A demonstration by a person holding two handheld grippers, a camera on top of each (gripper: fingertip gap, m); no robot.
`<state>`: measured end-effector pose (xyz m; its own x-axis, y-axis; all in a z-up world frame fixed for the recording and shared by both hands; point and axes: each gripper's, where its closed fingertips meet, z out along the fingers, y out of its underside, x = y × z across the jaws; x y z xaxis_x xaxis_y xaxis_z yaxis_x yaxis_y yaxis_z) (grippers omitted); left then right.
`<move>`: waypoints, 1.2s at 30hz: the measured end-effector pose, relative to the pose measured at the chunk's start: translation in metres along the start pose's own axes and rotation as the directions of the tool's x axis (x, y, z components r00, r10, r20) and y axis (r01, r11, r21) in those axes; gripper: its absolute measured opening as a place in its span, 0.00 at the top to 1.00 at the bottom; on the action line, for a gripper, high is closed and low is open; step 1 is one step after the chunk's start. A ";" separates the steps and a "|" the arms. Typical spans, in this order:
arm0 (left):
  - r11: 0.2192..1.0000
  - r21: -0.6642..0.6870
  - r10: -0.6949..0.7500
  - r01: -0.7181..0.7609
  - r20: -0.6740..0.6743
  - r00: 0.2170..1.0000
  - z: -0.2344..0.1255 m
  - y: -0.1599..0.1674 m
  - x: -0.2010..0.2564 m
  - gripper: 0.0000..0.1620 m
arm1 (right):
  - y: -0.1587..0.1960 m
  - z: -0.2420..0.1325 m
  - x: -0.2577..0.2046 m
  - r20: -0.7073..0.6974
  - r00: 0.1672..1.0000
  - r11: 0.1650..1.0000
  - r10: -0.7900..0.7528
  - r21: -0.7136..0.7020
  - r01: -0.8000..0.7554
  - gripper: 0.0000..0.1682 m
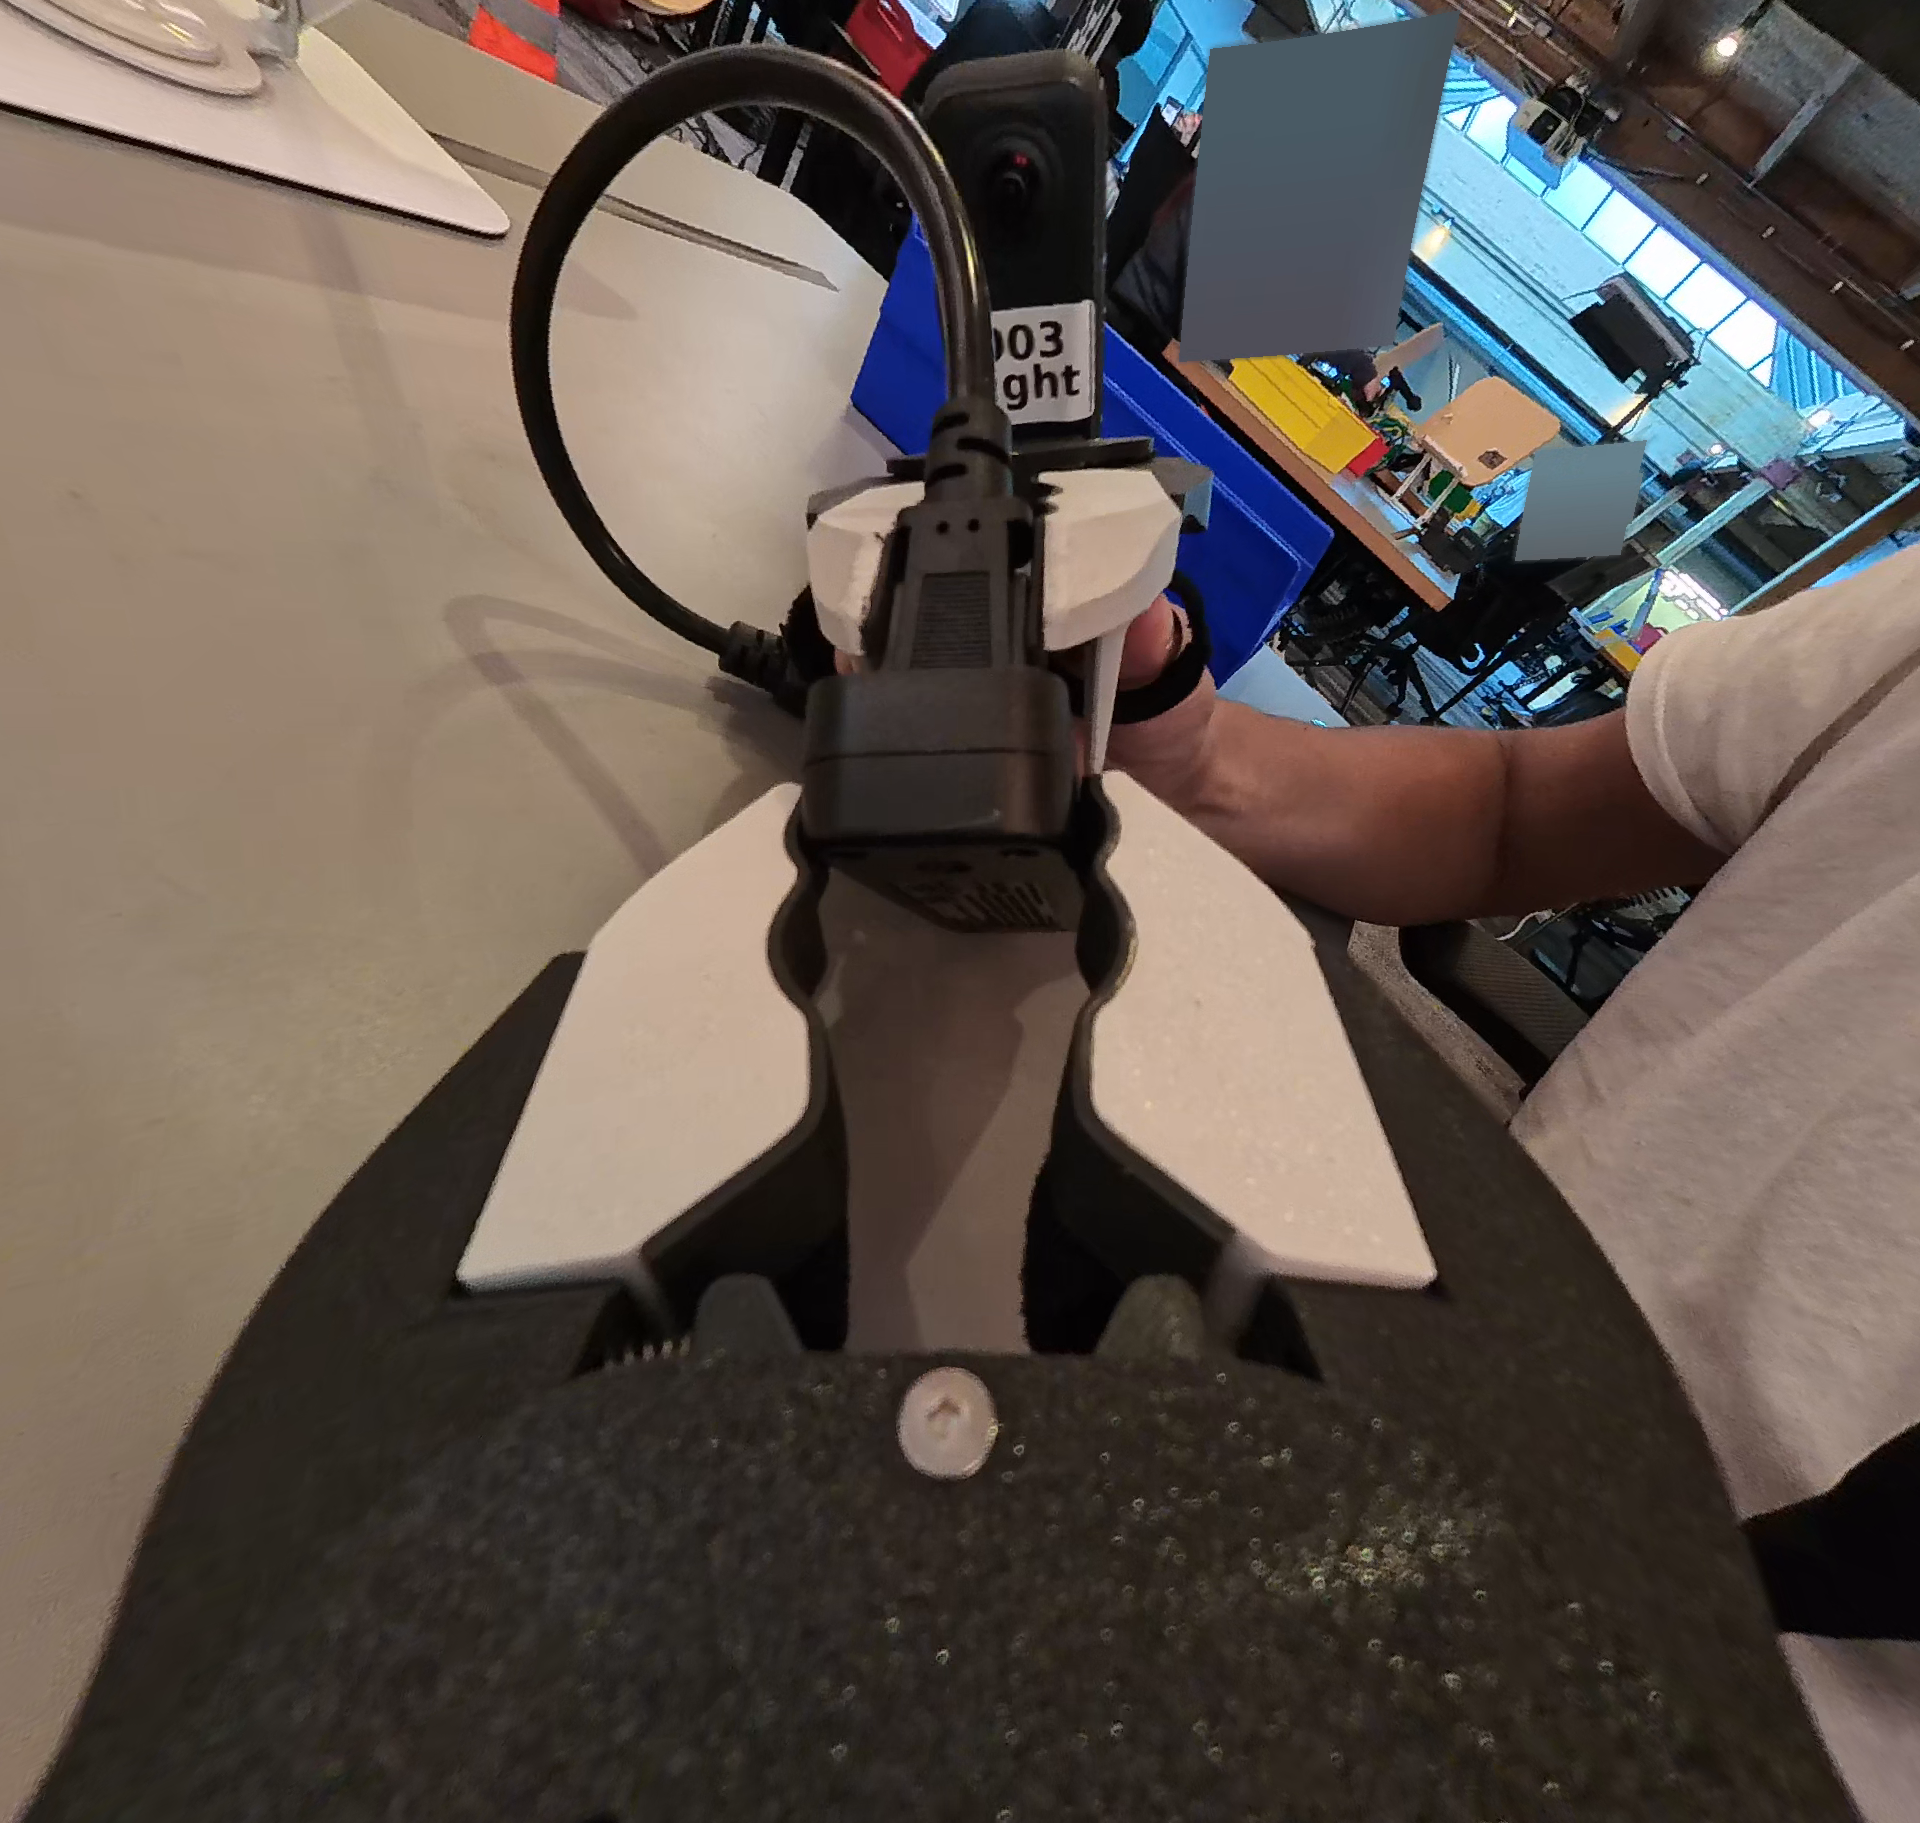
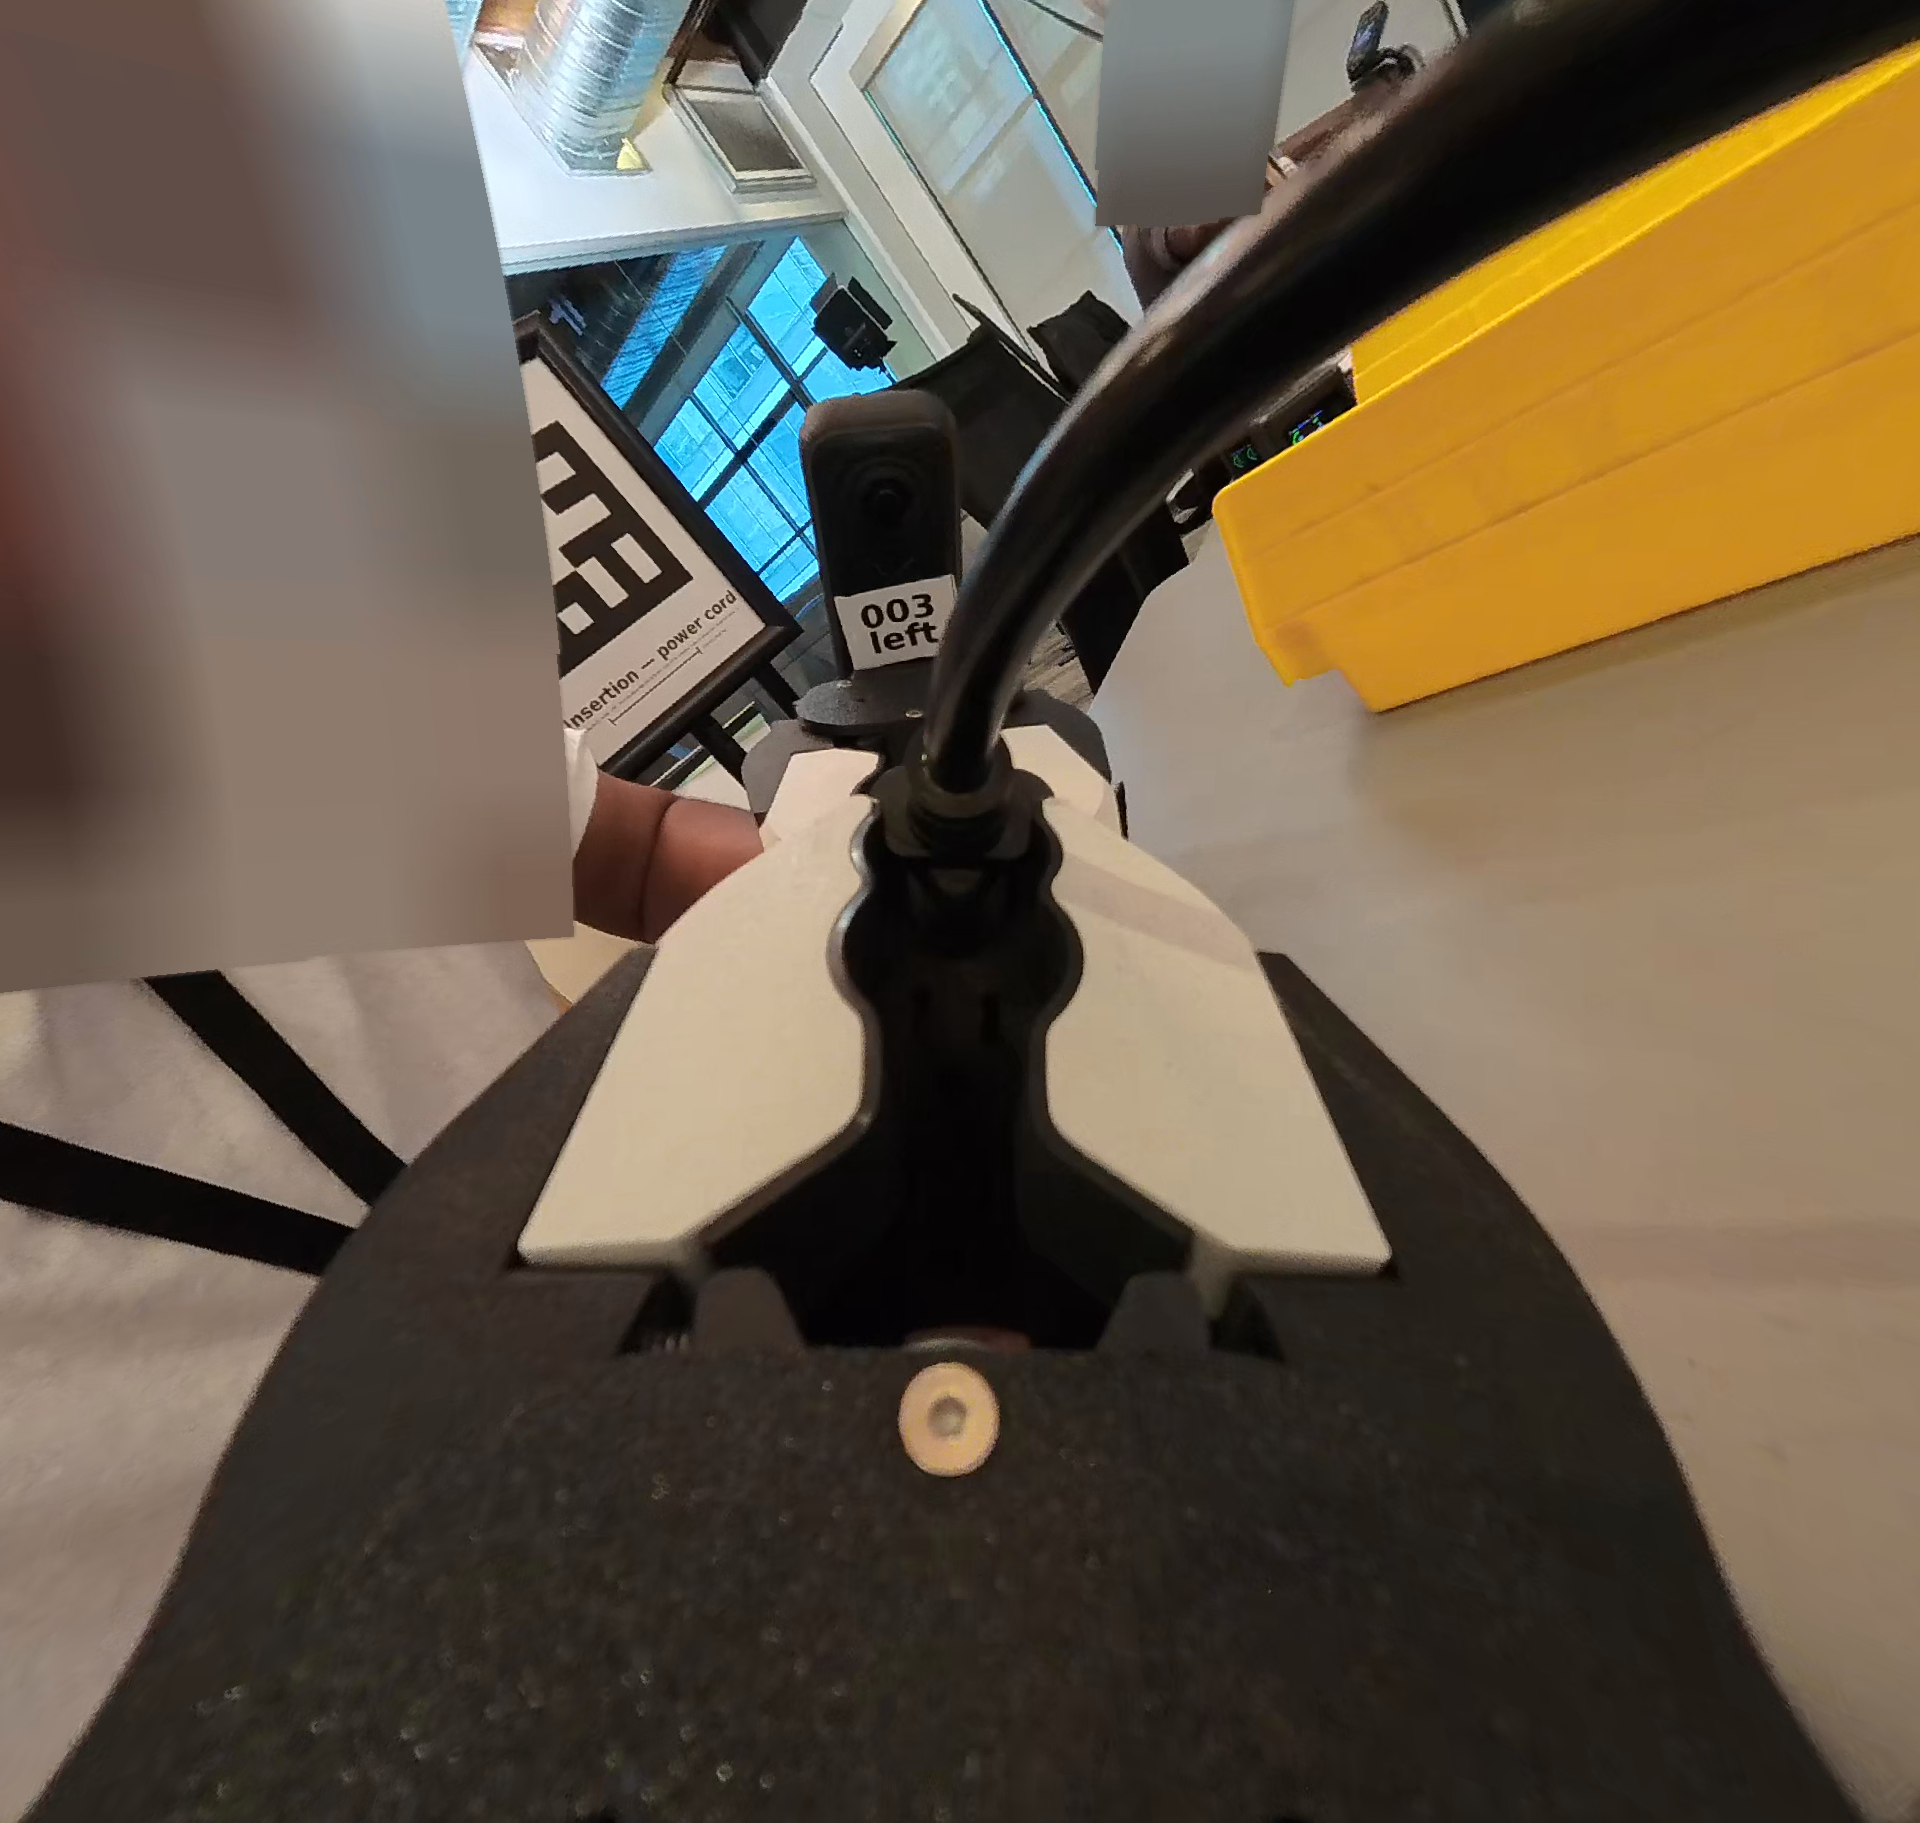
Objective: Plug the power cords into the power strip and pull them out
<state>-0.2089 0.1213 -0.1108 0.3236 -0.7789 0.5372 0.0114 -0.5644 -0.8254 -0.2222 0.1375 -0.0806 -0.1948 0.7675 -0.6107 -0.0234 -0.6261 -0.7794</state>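
Observation:
In the left wrist view my left gripper (image 1: pixel 940 833) is shut on a black socket block (image 1: pixel 935 765), held above the grey table (image 1: pixel 260 682). Facing it, my right gripper (image 1: pixel 987 568) is shut on a black plug (image 1: pixel 951 610), which meets the block's far face. I cannot tell how deep the plug sits. The black cord (image 1: pixel 582 215) loops up from the plug, round to the left and back down behind the block. In the right wrist view my right gripper (image 2: pixel 951 823) grips the plug (image 2: pixel 951 900), and the cord (image 2: pixel 1091 443) rises to the upper right.
A yellow bin (image 2: pixel 1610 423) stands on the table to the right. A blue bin (image 1: pixel 1195 485) sits at the table's far edge. A white lamp base on a flat plate (image 1: pixel 312 132) lies at the far left. A person's forearm (image 1: pixel 1351 817) reaches in from the right. Both grippers' tips are close together, under 4 cm apart.

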 end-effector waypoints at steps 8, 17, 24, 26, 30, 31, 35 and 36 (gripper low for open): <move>0.998 -0.052 -0.046 0.046 0.001 0.999 -0.005 0.005 -0.007 0.72 | 0.008 0.009 0.006 -0.070 0.997 0.995 -0.021 -0.097 0.014 0.85; 0.999 -0.048 -0.020 0.019 -0.011 1.000 -0.004 0.003 -0.003 0.72 | -0.005 -0.018 -0.003 -0.223 0.974 0.986 0.030 -0.153 -0.065 0.80; 0.978 -0.095 0.180 -0.187 -0.076 0.981 0.018 0.016 0.032 0.72 | 0.023 -0.019 -0.025 -0.290 0.956 0.994 0.033 -0.093 -0.062 0.71; 0.972 -0.095 0.207 -0.214 -0.078 0.975 0.021 0.017 0.034 0.72 | 0.024 -0.026 -0.028 -0.349 0.937 0.999 0.012 -0.044 -0.029 0.73; 0.964 -0.128 0.227 -0.235 -0.074 0.971 0.024 0.027 0.031 0.72 | 0.030 -0.042 -0.030 -0.483 0.875 0.998 0.035 0.066 -0.003 0.78; 0.959 -0.141 0.238 -0.245 -0.066 0.969 0.026 0.029 0.031 0.72 | 0.032 -0.047 -0.029 -0.528 0.849 0.996 0.028 0.086 0.021 0.77; 0.899 -0.242 0.378 -0.365 0.009 0.926 0.034 0.044 0.028 0.71 | 0.042 -0.062 -0.032 -0.645 0.764 0.994 0.023 0.097 0.053 0.77; 0.874 -0.282 0.423 -0.395 0.041 0.905 0.036 0.049 0.024 0.71 | 0.047 -0.061 -0.033 -0.656 0.755 0.996 0.024 0.083 0.041 0.80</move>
<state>-0.1665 0.0848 -0.1443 0.3362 -0.9327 0.1304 -0.3851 -0.2625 -0.8848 -0.1566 0.0914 -0.1058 0.4955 0.6545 -0.5711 -0.1127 -0.6035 -0.7894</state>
